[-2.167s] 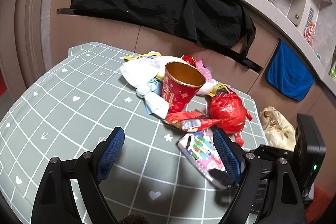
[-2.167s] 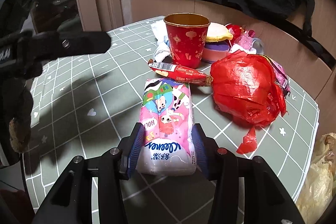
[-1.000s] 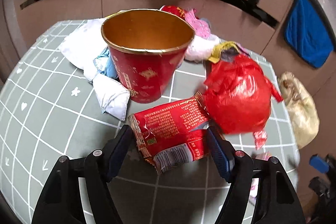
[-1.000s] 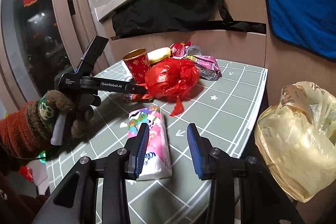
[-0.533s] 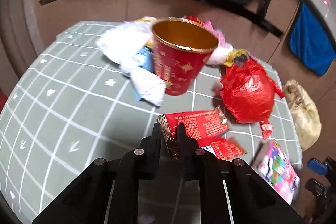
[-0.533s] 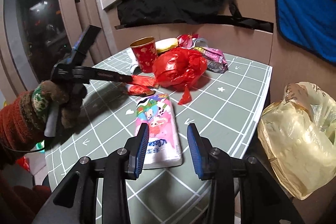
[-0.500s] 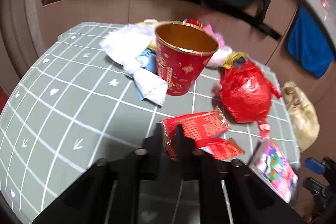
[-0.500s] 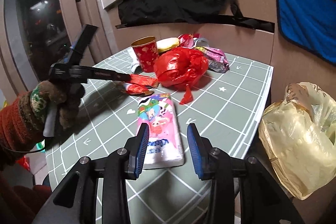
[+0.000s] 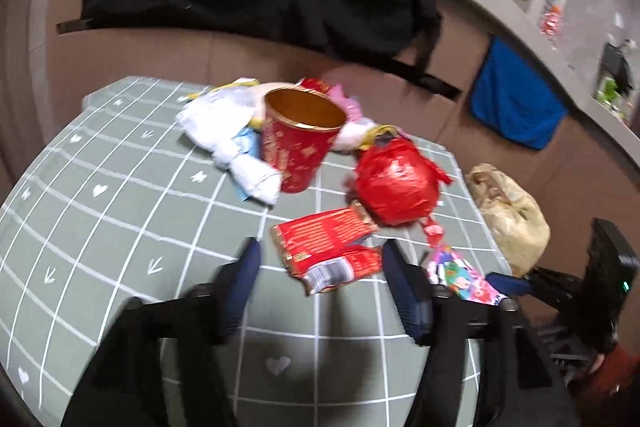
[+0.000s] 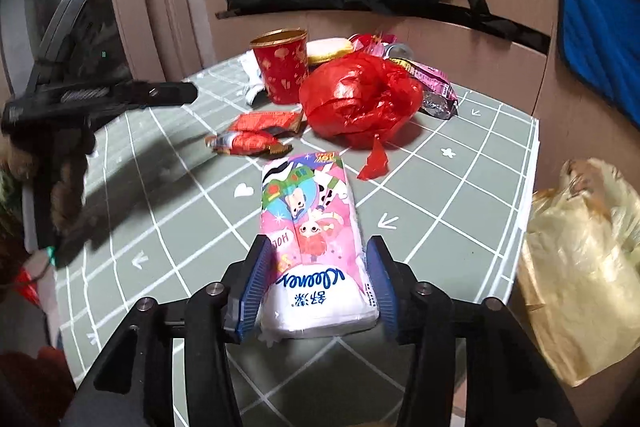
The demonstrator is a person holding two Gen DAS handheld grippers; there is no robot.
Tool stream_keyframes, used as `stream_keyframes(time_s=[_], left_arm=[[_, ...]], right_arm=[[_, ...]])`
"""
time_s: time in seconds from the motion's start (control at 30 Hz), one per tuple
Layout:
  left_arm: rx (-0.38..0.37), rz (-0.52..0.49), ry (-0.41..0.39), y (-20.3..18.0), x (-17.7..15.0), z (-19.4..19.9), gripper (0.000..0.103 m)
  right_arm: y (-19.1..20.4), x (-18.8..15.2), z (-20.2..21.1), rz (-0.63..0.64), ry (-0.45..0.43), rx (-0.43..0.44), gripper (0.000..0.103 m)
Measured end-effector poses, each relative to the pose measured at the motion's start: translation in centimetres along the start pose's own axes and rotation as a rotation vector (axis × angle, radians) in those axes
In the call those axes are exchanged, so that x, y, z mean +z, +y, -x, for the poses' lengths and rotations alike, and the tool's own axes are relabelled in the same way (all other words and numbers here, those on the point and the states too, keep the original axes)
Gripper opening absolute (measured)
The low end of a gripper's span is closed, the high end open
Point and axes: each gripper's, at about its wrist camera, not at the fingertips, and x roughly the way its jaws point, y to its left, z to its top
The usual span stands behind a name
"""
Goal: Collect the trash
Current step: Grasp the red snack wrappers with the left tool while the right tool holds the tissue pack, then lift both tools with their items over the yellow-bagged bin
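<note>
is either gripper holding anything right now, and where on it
Left gripper is open, holding nothing. Right gripper straddles the near end of the tissue pack; a firm grip cannot be told.

My left wrist camera looks down across the green grid-patterned table point(image 9: 100, 211); my right looks along it from nearer, both sharing the crumpled red plastic bag point(image 9: 394, 183) point(image 10: 360, 99).

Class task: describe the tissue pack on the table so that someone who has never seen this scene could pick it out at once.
Start at the green grid-patterned table and find the crumpled red bag near its middle. The tissue pack lies flat on the near side of that bag, between the right gripper's open fingers. It is the only pink thing with cartoon figures; its neighbours are plain red wrappers.
</note>
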Motion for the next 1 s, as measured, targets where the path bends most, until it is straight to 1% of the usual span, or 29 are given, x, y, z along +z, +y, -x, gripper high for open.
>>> stream_keyframes(time_s=[0.1,0.17,0.23,0.3,0.4,0.5,0.57,0.6,0.63,0.7,0.77,0.8,0.87,0.93,0.97,1.0], left_arm=[[-0.015,-0.077,0.044,-1.2,-0.1,-0.8,0.065],[0.005,-0.153,0.061,-2.2,-0.4,-1.4,0.065],[0.042,-0.235,0.075,-3.0,-0.8,-2.0,0.065],[0.066,-0.267,0.085,-3.2,-0.8,-2.3,0.065],[0.083,-0.234,0.079,-2.1,-0.2,-2.2,0.065],[0.073,-0.151,0.049,-0.5,0.6,-1.5,0.065],[0.059,-0.107,0.037,0.4,0.9,-1.1,0.065],[0.056,-0.098,0.033,0.6,0.9,-0.9,0.065],[0.055,-0.093,0.029,0.7,0.8,-0.8,0.065],[0.051,-0.101,0.027,0.6,0.6,-0.6,0.065],[0.040,-0.116,0.033,0.3,0.2,-0.6,0.065],[0.034,-0.126,0.038,0.1,0.0,-0.7,0.065],[0.025,-0.147,0.045,-0.4,-0.2,-1.0,0.065],[0.011,-0.177,0.049,-1.0,-0.4,-1.2,0.065],[0.004,-0.197,0.052,-1.4,-0.4,-1.4,0.065],[-0.001,-0.233,0.058,-2.1,-0.5,-1.6,0.065]], right_arm=[[-0.2,0.1,-0.5,-0.011,0.022,0.026,0.048],[0.0,0.2,-0.5,-0.004,0.025,0.044,0.050],[0.3,0.4,-0.6,0.010,0.035,0.067,0.050],[0.5,0.5,-0.6,0.020,0.039,0.088,0.050],[0.7,0.8,0.1,0.013,0.026,0.138,0.050],[1.8,1.1,0.6,0.053,0.015,0.156,0.050],[3.0,0.9,0.2,0.128,0.022,0.125,0.051],[3.6,0.7,-0.3,0.167,0.037,0.081,0.050],[4.1,0.5,-0.7,0.197,0.037,0.018,0.050],[4.5,0.3,-0.8,0.222,0.007,-0.094,0.050],[4.5,0.4,-0.7,0.217,-0.013,-0.131,0.050],[4.3,0.5,-0.9,0.210,-0.003,-0.129,0.050],[3.7,0.7,-1.9,0.178,0.058,-0.110,0.050],[2.7,1.0,-1.8,0.131,0.058,-0.080,0.050],[2.1,1.1,-1.6,0.100,0.059,-0.072,0.046],[1.1,1.3,-1.0,0.050,0.040,-0.056,0.043]])
